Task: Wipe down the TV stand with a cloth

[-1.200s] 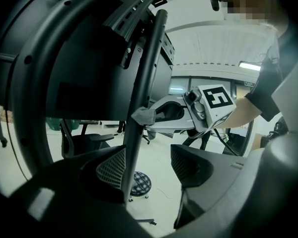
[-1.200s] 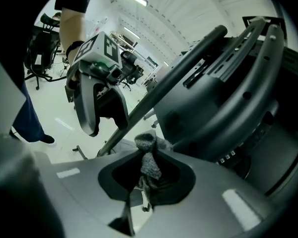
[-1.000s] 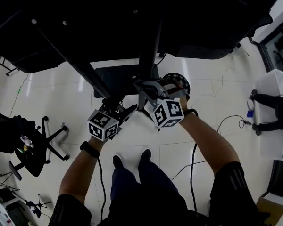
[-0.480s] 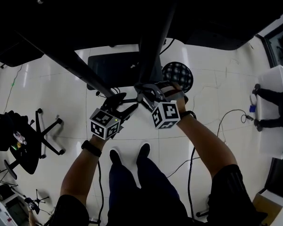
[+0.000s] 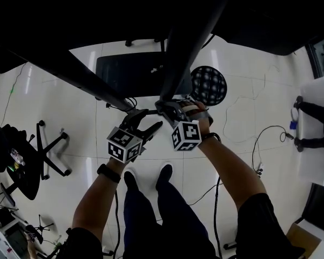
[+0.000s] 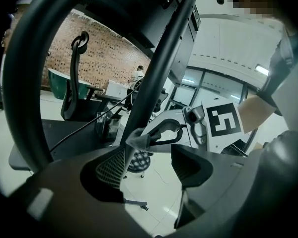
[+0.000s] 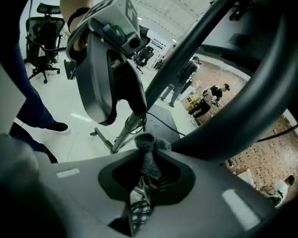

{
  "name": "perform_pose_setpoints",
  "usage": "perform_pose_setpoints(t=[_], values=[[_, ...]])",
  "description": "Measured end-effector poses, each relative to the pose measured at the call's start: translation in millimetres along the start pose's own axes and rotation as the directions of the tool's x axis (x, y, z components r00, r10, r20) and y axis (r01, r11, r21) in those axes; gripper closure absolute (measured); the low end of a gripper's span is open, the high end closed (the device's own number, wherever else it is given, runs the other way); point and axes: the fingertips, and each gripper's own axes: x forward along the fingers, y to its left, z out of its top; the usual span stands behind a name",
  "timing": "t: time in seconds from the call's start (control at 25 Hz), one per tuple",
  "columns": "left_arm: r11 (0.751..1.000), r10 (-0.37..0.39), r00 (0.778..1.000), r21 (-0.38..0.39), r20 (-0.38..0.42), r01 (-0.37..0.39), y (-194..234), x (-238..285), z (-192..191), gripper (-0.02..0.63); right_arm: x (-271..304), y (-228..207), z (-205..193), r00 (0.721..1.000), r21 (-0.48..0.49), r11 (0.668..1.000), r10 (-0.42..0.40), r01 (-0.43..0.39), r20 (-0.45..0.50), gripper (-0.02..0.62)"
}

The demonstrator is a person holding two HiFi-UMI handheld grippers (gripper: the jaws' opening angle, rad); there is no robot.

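The TV stand's black upright pole [image 5: 186, 42] rises from a dark flat base [image 5: 132, 74] on the white floor. My right gripper [image 5: 165, 108] is shut on a small grey cloth [image 7: 149, 155], whose tip is pressed against the pole [image 7: 188, 48]. The left gripper view shows that cloth [image 6: 136, 139] pinched at the pole [image 6: 159, 68]. My left gripper [image 5: 146, 124] is just left of the right one, open and holding nothing [image 6: 149, 162]. A second black bar [image 5: 81, 74] of the stand slants off to the left.
A round stool [image 5: 209, 85] with a patterned top stands right of the base. A black office chair [image 5: 21, 155] is at the far left. Cables [image 5: 264, 139] trail over the floor on the right, near a white cabinet [image 5: 318, 101]. The person's shoes [image 5: 132, 179] are below the grippers.
The stand's base sits higher in the head view than before. The right gripper has kept the cloth at the pole and shifted slightly left and down. The left gripper has stayed open beside it.
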Motion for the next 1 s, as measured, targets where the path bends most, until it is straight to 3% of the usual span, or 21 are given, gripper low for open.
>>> perform_pose_setpoints(t=[0.48, 0.64, 0.84, 1.0], values=[[0.998, 0.022, 1.000, -0.062, 0.008, -0.021, 19.3, 9.6, -39.4, 0.295, 51.3, 37.5, -31.5, 0.999, 0.009, 0.999, 0.039, -0.038, -0.036, 0.552], [0.997, 0.021, 1.000, -0.068, 0.013, -0.021, 17.9, 6.9, -41.8, 0.295, 53.9, 41.2, -31.9, 0.998, 0.054, 0.998, 0.046, -0.043, -0.048, 0.552], [0.998, 0.022, 1.000, -0.054, 0.011, -0.022, 3.4, -8.2, -28.1, 0.295, 21.1, 38.0, 0.9, 0.997, 0.135, 0.989, 0.061, -0.066, 0.041, 0.551], [0.998, 0.033, 0.999, -0.053, 0.034, -0.031, -21.1, -46.2, -2.1, 0.295, -43.0, 20.0, 48.8, 0.984, 0.324, 0.943, 0.022, -0.079, 0.176, 0.551]])
